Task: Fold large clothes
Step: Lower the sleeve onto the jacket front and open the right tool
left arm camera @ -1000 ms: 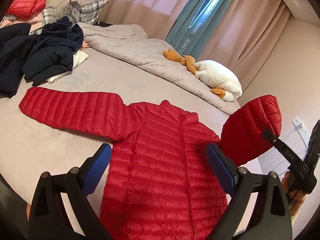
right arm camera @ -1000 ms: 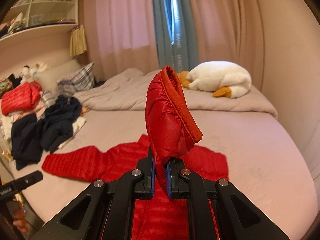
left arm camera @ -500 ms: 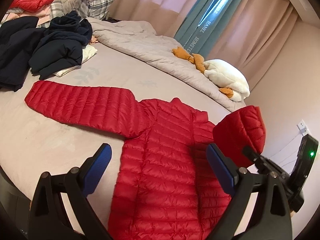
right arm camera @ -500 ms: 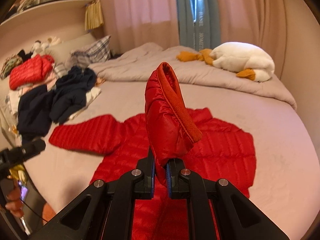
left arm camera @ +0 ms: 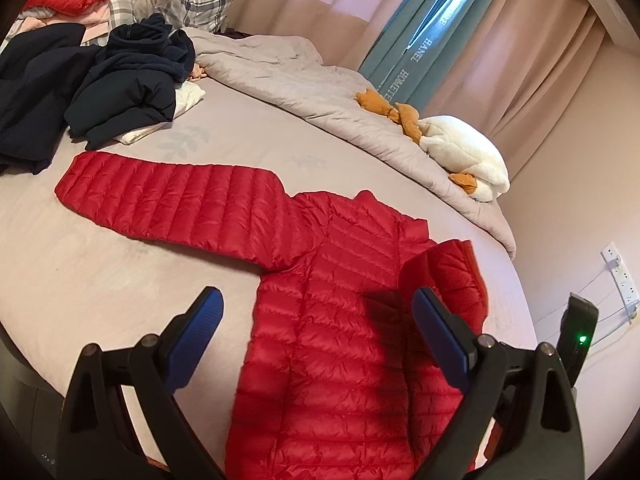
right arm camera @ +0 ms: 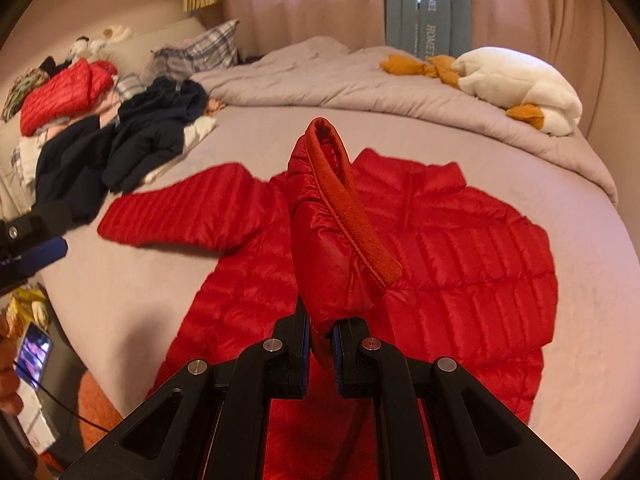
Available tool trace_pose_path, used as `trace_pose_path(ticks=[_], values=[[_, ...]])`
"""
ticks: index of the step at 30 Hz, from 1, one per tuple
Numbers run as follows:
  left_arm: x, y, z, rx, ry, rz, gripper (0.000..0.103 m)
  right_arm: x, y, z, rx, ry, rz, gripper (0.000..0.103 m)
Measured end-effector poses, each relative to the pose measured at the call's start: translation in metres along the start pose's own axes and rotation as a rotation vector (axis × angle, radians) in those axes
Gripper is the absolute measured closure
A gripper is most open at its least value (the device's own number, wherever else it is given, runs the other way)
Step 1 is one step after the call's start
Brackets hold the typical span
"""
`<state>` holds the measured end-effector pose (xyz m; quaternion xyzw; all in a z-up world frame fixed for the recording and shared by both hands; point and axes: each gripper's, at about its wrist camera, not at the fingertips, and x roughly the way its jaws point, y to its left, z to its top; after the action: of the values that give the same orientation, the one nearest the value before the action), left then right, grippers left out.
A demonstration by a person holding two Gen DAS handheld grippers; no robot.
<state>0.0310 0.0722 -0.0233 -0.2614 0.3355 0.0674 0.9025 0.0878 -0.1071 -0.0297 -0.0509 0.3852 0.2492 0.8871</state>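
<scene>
The red down jacket (left arm camera: 332,320) lies flat on the bed (left arm camera: 120,280) with 1 sleeve (left arm camera: 168,200) spread out, the other sleeve's cuff (right arm camera: 340,216) pinched in the closed right gripper (right arm camera: 321,338), while the left gripper (left arm camera: 316,320) hangs wide open, empty, near dark clothes (left arm camera: 120,92).

Glossy quilted red jacket (left arm camera: 344,320)

1. The place is a bedroom in a home.
2. A wide bed (right arm camera: 592,320) fills most of the room, with a rumpled grey duvet (left arm camera: 280,68) and a checked pillow (left arm camera: 200,0) at the far side.
3. Long pink curtains (left arm camera: 520,80) hang behind it.
4. A pile of clothes (right arm camera: 100,120) and a plush goose (right arm camera: 520,84) lie on the bed.
</scene>
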Motion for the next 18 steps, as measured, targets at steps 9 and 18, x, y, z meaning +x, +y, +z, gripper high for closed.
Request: trace_pose_path(ticks=[9, 18], values=[[0.007, 0.007, -0.002, -0.015, 0.018, 0.012, 0.007, 0.021, 0.009, -0.012, -0.013, 0.075, 0.013, 0.093], [0.012, 0.012, -0.005, -0.021, 0.035, 0.029, 0.007, 0.033, 0.015, -0.015, -0.028, 0.116, 0.012, 0.093]])
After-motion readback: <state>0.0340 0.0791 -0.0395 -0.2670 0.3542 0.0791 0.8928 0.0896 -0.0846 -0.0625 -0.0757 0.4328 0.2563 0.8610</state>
